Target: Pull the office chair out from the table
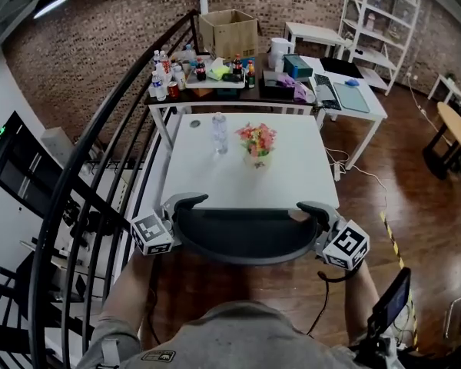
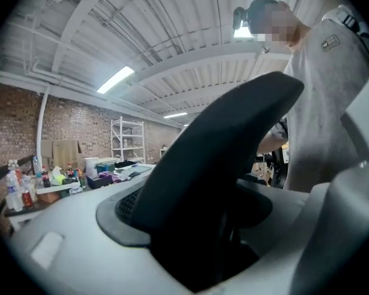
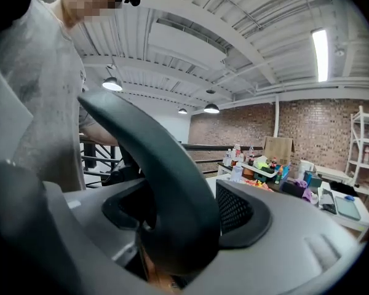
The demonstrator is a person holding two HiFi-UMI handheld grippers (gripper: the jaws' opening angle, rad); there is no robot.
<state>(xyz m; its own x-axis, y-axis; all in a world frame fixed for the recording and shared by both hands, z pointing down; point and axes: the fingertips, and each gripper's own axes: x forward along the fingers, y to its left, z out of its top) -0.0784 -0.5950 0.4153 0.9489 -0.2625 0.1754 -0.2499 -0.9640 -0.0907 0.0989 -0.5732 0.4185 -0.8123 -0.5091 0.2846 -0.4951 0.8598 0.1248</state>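
Brick room | white table [image 1: 292, 171] | office chair [image 1: 246, 238] | left tool [image 1: 181, 208], right tool [image 1: 315, 214] spread, gripping nothing

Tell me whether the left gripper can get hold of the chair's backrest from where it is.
Probably yes. The left gripper sits open at the left end of the backrest, with nothing between them; the bottle and flowers stand farther off on the table.

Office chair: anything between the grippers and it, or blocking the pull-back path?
Nothing visible. Left gripper and right gripper straddle the top corners of the office chair, jaws open. Behind it stands only the person; a stair railing runs along its left.
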